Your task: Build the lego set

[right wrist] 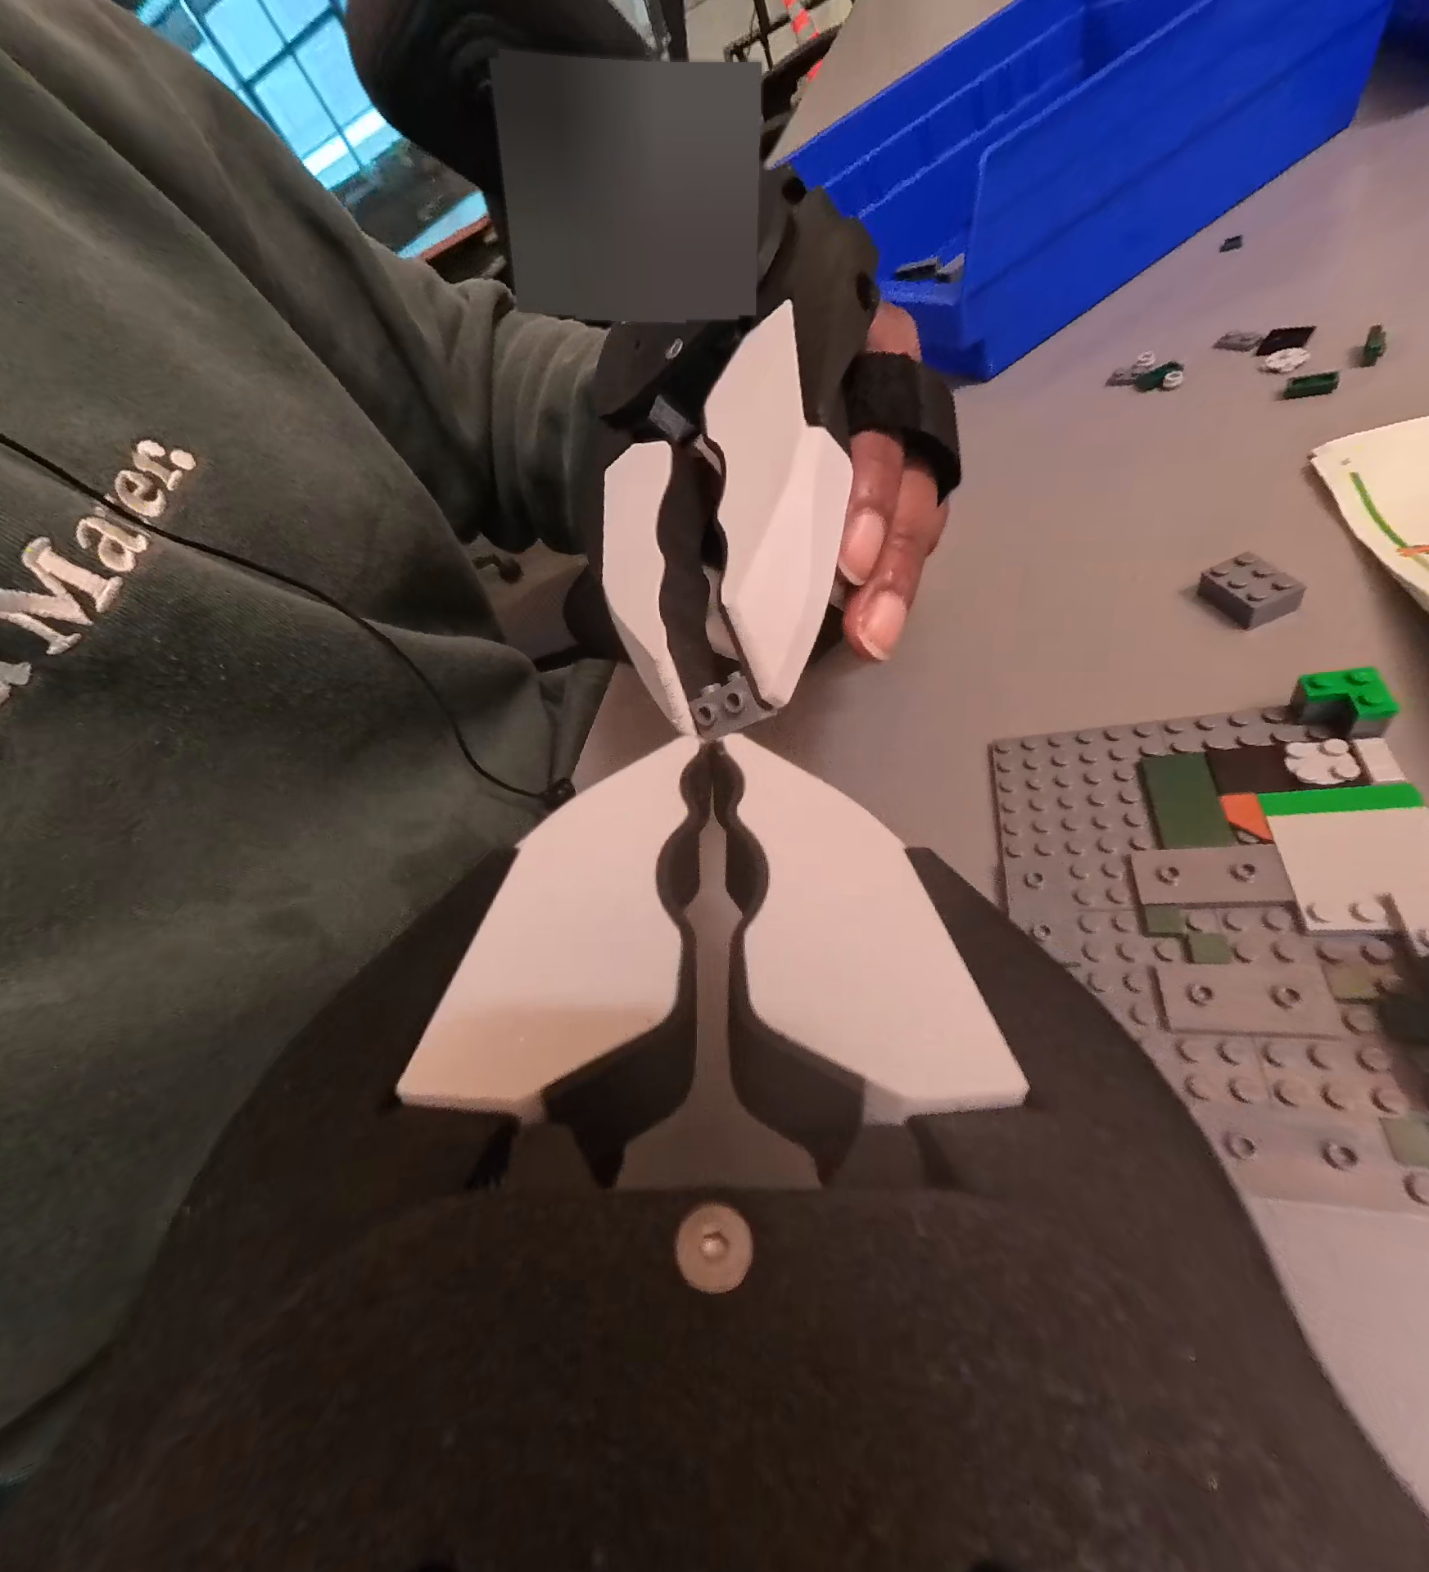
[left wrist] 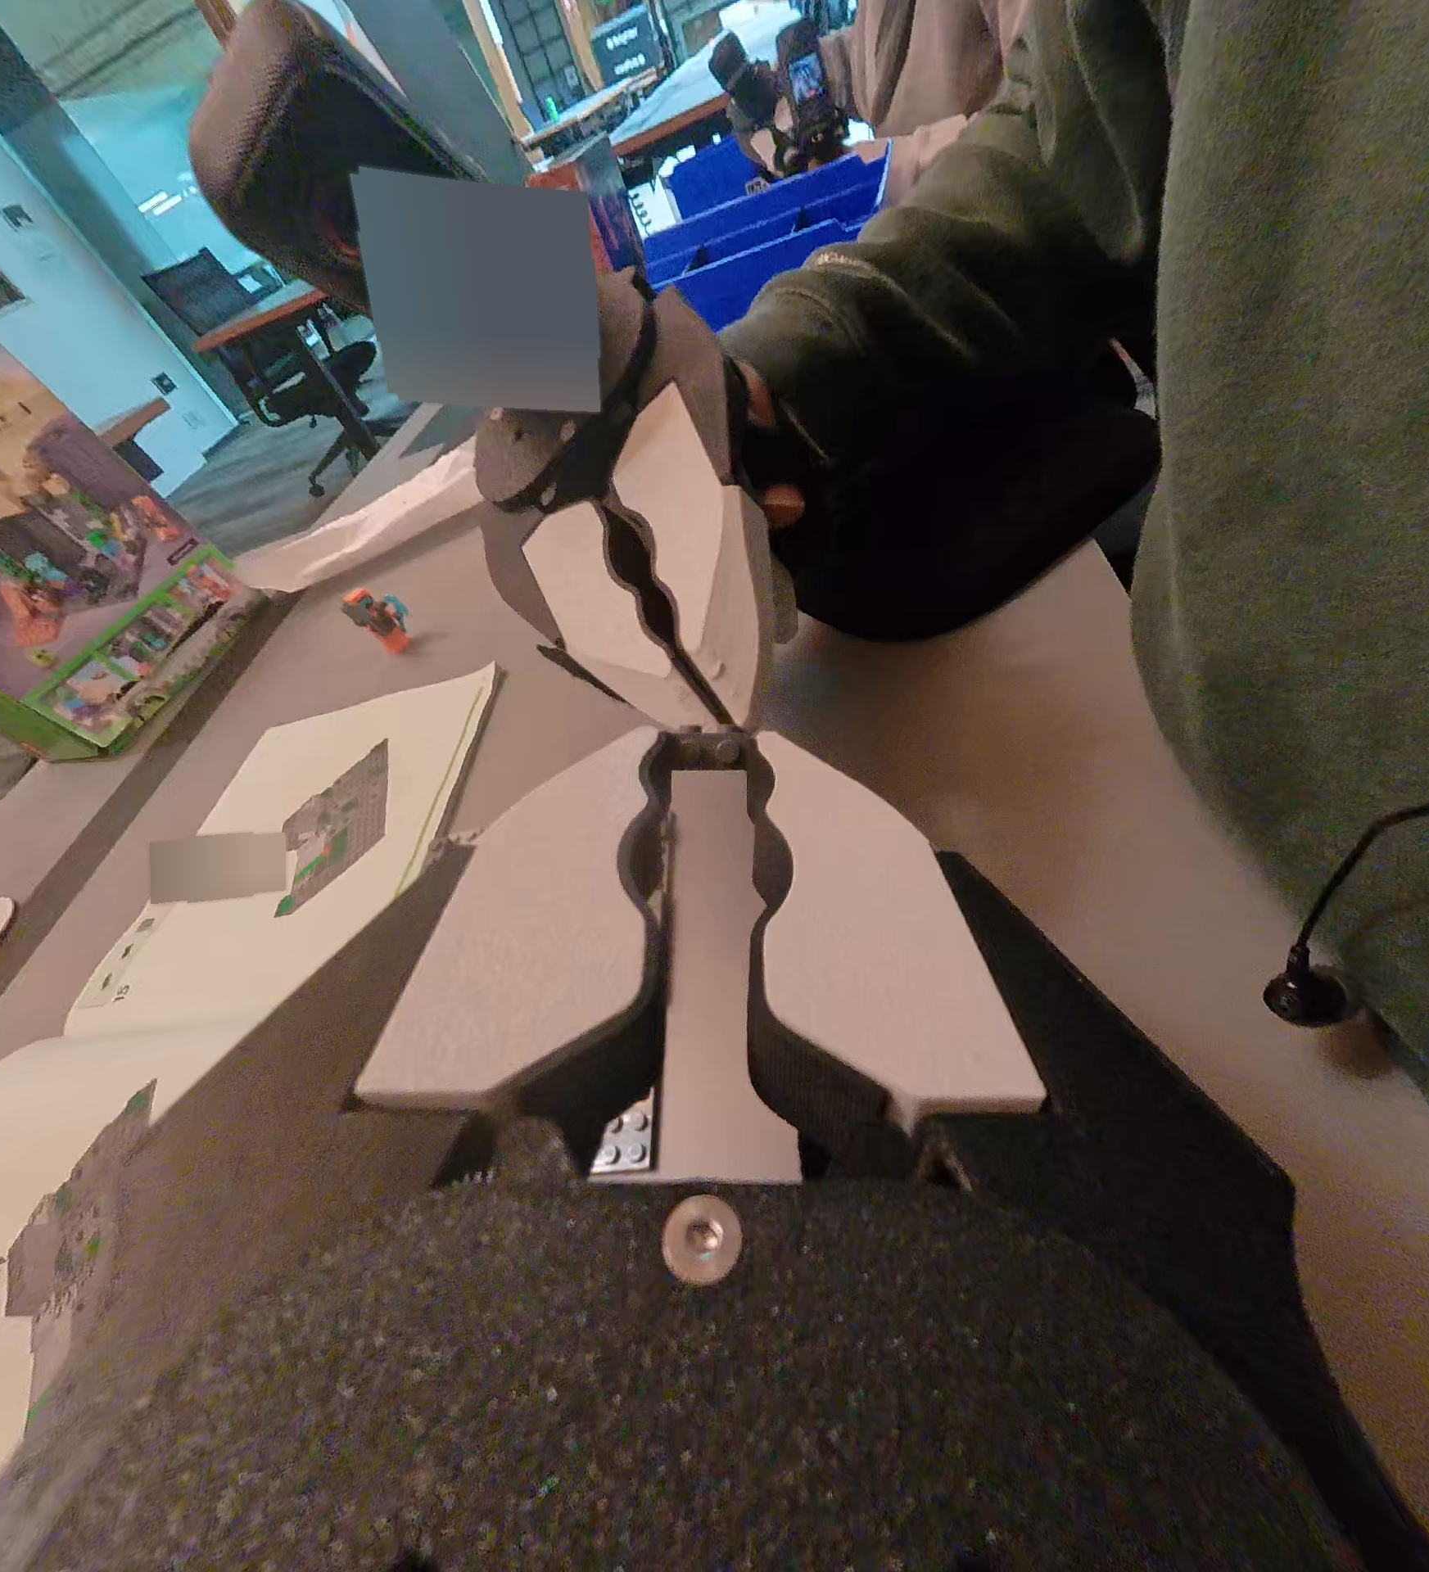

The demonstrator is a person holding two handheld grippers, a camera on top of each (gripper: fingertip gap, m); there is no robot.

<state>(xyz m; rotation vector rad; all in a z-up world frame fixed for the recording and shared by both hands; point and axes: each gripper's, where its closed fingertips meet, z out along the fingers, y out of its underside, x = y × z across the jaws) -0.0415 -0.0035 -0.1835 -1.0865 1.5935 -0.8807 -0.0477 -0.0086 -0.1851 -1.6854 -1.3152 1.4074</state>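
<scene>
My left gripper (left wrist: 704, 766) is shut on a small grey Lego piece (left wrist: 715, 750) with two studs and holds it in the air above the table. In the right wrist view the same piece (right wrist: 728, 706) sits at the tips of the left gripper (right wrist: 723, 693). My right gripper (right wrist: 706, 753) is shut, tip to tip with the left one and touching the piece's edge. It also shows from the front in the left wrist view (left wrist: 723, 721). The grey baseplate (right wrist: 1059, 817) with green, dark green, white and grey tiles lies to the right on the table.
A dark grey brick (right wrist: 1251, 589), a green brick (right wrist: 1349, 693) and loose small pieces (right wrist: 1281, 357) lie near the baseplate. Blue bins (right wrist: 1076, 170) stand behind. The open instruction booklet (left wrist: 336, 817), a minifigure (left wrist: 379, 617) and the set's box (left wrist: 55, 595) are on the left. The person's torso is close by.
</scene>
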